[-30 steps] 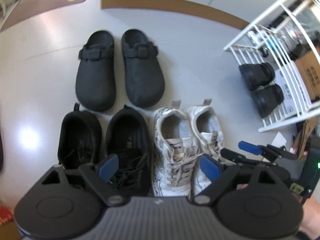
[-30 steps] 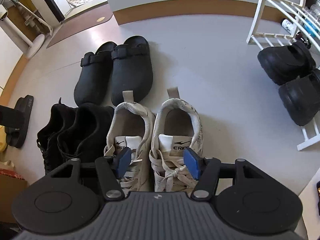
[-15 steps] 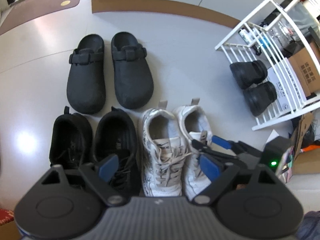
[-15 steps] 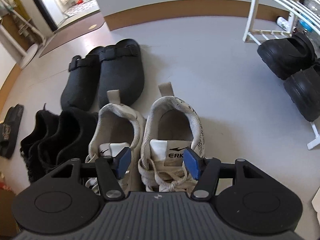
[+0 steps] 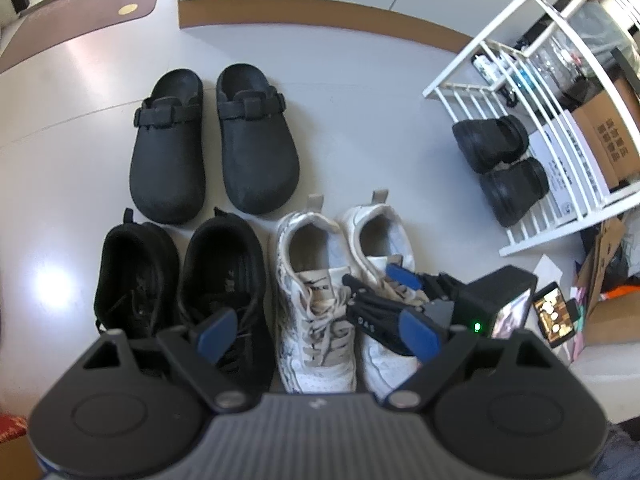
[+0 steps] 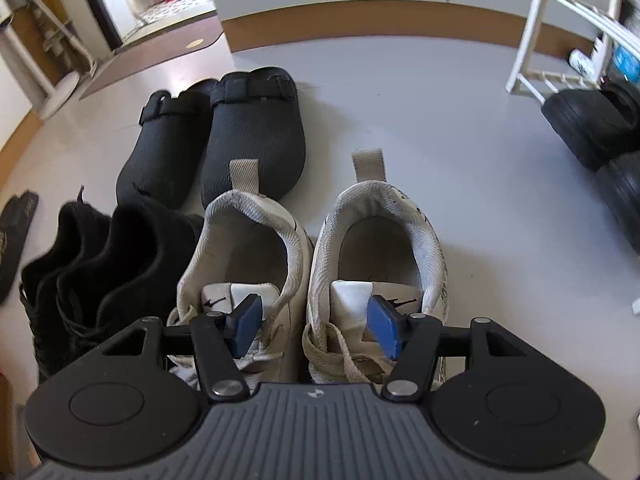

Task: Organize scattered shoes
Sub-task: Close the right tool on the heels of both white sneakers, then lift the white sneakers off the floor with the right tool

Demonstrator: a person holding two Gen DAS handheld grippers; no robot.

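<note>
A pair of white sneakers (image 5: pixel 320 280) (image 6: pixel 312 248) stands side by side on the grey floor, heels away from me. Left of them is a pair of black sneakers (image 5: pixel 180 280) (image 6: pixel 100 264), and beyond those a pair of black clogs (image 5: pixel 212 140) (image 6: pixel 224 136). My right gripper (image 6: pixel 314 322) is open, low over the white pair, one pad above each shoe's tongue; it also shows in the left wrist view (image 5: pixel 384 284). My left gripper (image 5: pixel 316 334) is open and empty, higher, above the black and white sneakers.
A white wire rack (image 5: pixel 540 92) (image 6: pixel 532 32) at the right holds a pair of black shoes (image 5: pixel 500 164) (image 6: pixel 600 140) on its bottom shelf, with cardboard boxes (image 5: pixel 608 136) behind. A black sandal (image 6: pixel 16 236) lies at far left. A brown mat (image 5: pixel 80 12) lies at the back.
My right gripper has moved down and forward onto the white sneakers, its pads now at the tongues. My left gripper has drifted a little, still open.
</note>
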